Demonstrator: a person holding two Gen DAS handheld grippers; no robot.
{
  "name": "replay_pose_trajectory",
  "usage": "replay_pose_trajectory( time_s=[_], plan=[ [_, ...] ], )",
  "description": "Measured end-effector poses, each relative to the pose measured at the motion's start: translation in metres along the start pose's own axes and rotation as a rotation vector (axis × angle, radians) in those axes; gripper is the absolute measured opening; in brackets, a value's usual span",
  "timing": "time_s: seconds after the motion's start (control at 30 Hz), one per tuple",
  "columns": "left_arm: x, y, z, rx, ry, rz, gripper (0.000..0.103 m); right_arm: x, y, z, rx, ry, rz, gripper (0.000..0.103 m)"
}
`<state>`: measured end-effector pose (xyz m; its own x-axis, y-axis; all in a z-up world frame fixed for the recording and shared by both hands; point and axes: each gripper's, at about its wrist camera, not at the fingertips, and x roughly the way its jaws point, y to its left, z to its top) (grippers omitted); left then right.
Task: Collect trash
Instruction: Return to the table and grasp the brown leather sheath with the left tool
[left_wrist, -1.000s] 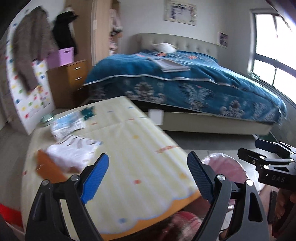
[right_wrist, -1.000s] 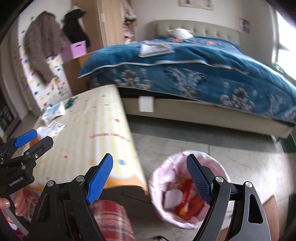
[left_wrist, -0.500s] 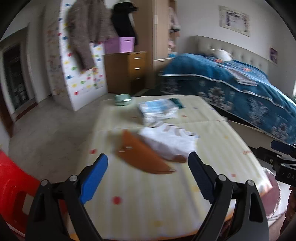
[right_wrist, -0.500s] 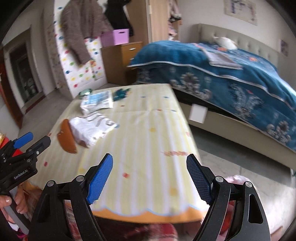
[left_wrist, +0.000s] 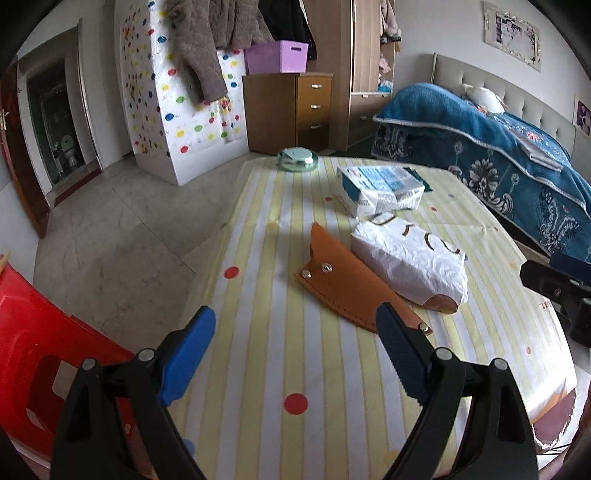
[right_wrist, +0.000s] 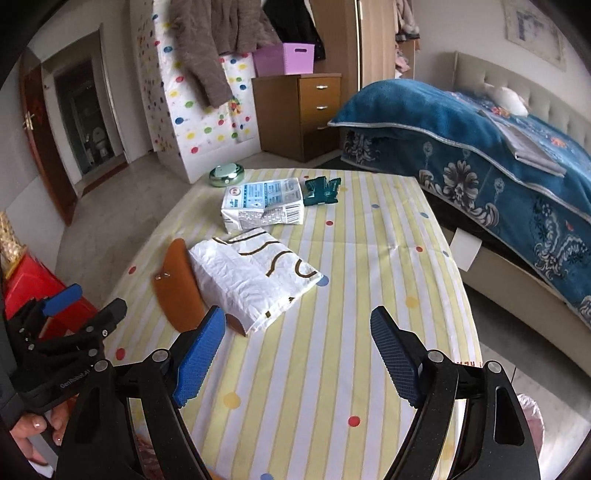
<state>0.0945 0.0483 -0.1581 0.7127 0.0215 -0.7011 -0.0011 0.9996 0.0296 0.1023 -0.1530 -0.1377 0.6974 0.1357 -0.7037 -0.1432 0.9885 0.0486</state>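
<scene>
A white crumpled paper bag (left_wrist: 410, 258) (right_wrist: 255, 273) lies on the yellow striped table (left_wrist: 314, 369) (right_wrist: 369, 258), partly over a brown leather sheath (left_wrist: 347, 291) (right_wrist: 177, 284). Behind it lies a white and blue packet (left_wrist: 380, 188) (right_wrist: 264, 203), with a dark green wrapper (right_wrist: 322, 190) beside it. My left gripper (left_wrist: 295, 350) is open and empty above the near table edge, short of the sheath. My right gripper (right_wrist: 295, 354) is open and empty above the table, just right of the paper bag. A pink-lined bin (right_wrist: 533, 421) shows at the lower right.
A green round tin (left_wrist: 297, 159) (right_wrist: 226, 174) sits at the table's far edge. A red stool (left_wrist: 37, 369) stands left of the table. A bed with a blue cover (right_wrist: 480, 147) stands to the right. A wooden drawer chest (left_wrist: 291, 110) stands behind.
Both grippers have swung left from the bin and bed towards the table. The paper bag, sheath and packet now lie ahead of them. Both stay open and empty.
</scene>
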Motion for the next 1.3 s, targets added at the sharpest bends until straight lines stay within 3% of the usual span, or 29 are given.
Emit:
replay_pose_trajectory(
  time_s=[0.43, 0.6, 0.9, 1.07, 1.3],
  plan=[
    [0.042, -0.034, 0.012, -0.016, 0.102, -0.064, 0.086, 0.009, -0.038, -0.007, 0.078, 0.027, -0.03, 0.079],
    [0.06, -0.052, 0.017, 0.041, 0.147, -0.016, 0.086, 0.01, -0.051, -0.01, 0.092, 0.03, -0.035, 0.079],
    [0.044, -0.012, -0.004, -0.017, 0.184, -0.042, 0.086, 0.009, -0.052, -0.013, 0.091, 0.032, -0.025, 0.079],
    [0.036, 0.012, -0.004, -0.056, 0.172, -0.105, 0.077, 0.011, -0.044, -0.016, 0.086, 0.036, -0.009, 0.08],
    [0.055, -0.003, 0.014, -0.064, 0.174, -0.112, 0.074, 0.014, -0.028, -0.014, 0.072, 0.032, -0.003, 0.078]
  ],
)
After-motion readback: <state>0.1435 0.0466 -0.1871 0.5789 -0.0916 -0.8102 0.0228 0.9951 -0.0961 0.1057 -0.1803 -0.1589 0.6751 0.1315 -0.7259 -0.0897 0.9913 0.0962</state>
